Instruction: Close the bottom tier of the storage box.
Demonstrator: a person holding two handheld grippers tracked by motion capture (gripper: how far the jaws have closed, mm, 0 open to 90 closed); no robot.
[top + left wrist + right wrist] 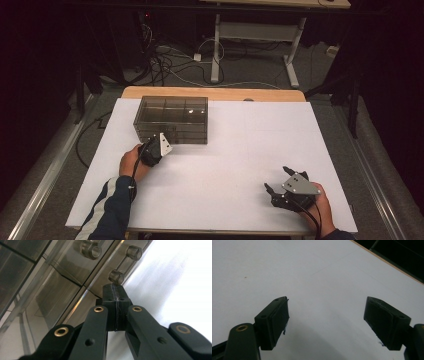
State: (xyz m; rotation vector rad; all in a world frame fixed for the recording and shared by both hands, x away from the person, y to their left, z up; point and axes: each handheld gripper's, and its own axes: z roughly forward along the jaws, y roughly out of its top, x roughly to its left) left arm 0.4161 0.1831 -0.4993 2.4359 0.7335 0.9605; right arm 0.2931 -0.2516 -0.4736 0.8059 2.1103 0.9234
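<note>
My left tool point(167, 141) is fully closed with nothing between its pads, its tip right up against the front of the smoky clear drawer box point(172, 117) – in the left gripper view it sits just below one end of a drawer handle point(117, 277). The box stands on the far left part of the white tabletop point(240, 150). My right tool point(278, 180) hovers wide open and empty near the front right edge, well apart from the box.
</note>
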